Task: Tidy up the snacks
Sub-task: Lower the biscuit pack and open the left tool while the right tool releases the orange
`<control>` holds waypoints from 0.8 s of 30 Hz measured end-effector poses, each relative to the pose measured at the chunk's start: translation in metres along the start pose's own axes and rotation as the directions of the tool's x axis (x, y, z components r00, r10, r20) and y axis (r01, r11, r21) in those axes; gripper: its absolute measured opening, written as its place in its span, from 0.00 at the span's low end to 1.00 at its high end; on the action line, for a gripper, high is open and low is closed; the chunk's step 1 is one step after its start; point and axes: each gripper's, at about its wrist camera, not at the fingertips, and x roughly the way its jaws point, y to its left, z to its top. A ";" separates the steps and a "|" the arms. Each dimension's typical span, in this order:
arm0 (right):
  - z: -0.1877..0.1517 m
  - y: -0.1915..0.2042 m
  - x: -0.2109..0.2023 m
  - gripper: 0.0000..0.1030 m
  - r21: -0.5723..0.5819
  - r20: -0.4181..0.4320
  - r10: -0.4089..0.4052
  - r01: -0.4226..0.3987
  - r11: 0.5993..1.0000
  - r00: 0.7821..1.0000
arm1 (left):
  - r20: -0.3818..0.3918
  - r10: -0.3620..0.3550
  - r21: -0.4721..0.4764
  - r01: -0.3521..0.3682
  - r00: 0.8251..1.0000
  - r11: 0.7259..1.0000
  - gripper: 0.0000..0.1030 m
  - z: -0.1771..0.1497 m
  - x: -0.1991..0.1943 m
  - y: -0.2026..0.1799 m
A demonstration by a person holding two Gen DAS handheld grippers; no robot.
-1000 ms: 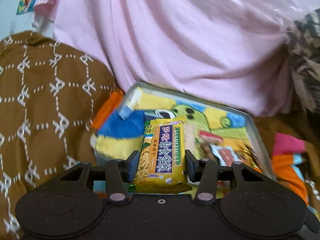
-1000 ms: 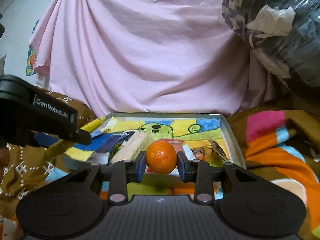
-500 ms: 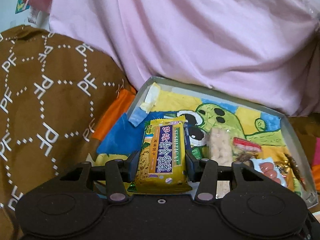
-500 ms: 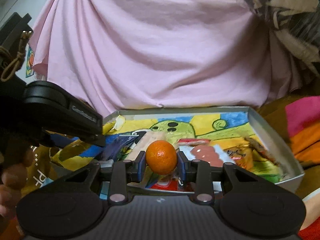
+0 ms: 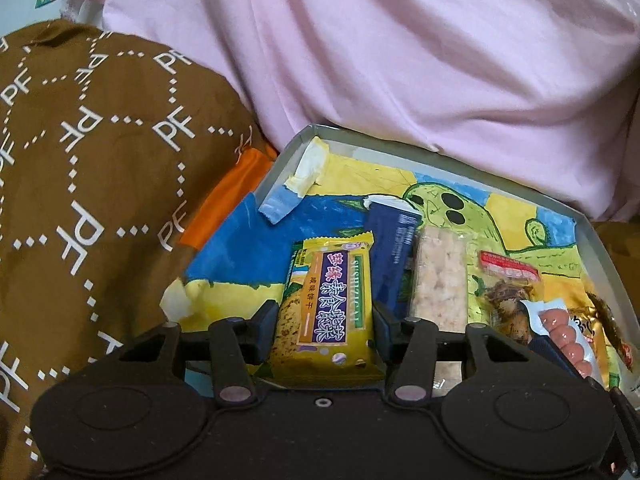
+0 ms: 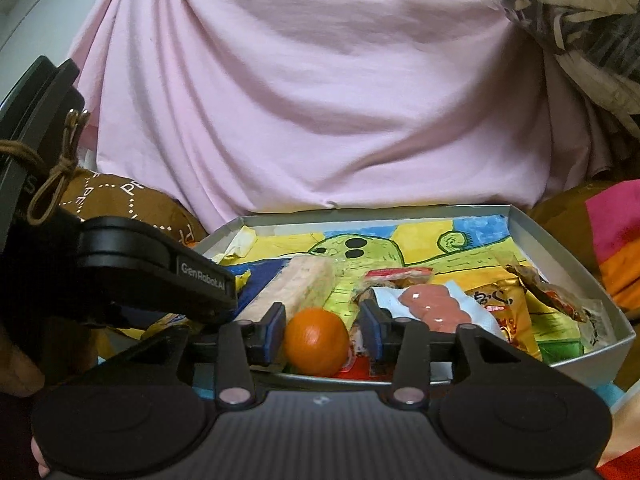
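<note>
Mid-placement, by the look of it: left gripper (image 5: 325,322) pinching the yellow biscuit packet (image 5: 325,312) over the near left part of the grey tray (image 5: 600,248), beside the dark blue packet (image 5: 390,256) and clear rice-crisp bar (image 5: 440,276); right gripper (image 6: 322,334) spread a little around the orange (image 6: 316,341), seemingly resting at the tray's near edge, contact on the right side hard to judge. Next, likely lowering the packet flat onto the bare blue-and-yellow drawing (image 5: 248,256) and easing apart, then backing clear of the orange without rolling it. Soft, uneven bedding underneath, brown patterned cloth (image 5: 100,160) to the left, pink sheet (image 6: 320,100) draped behind

Tray (image 5: 600,248) lies on patterned bedding (image 5: 100,160), seemingly.
</note>
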 end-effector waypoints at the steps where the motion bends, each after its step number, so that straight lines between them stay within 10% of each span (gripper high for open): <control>1: 0.000 0.001 0.001 0.48 -0.002 0.000 0.000 0.000 1.000 1.000 | 0.000 0.001 -0.002 -0.001 1.000 1.000 0.53 0.000 0.000 0.001; 17: -0.001 0.002 0.000 0.62 -0.010 0.003 -0.020 0.020 1.000 1.000 | 0.002 -0.029 -0.019 0.029 1.000 0.999 0.68 0.000 -0.003 0.003; 24: 0.007 0.003 -0.010 0.86 -0.028 0.039 -0.026 0.028 0.999 0.999 | 0.050 -0.026 -0.081 0.030 0.998 0.996 0.97 0.004 -0.022 0.009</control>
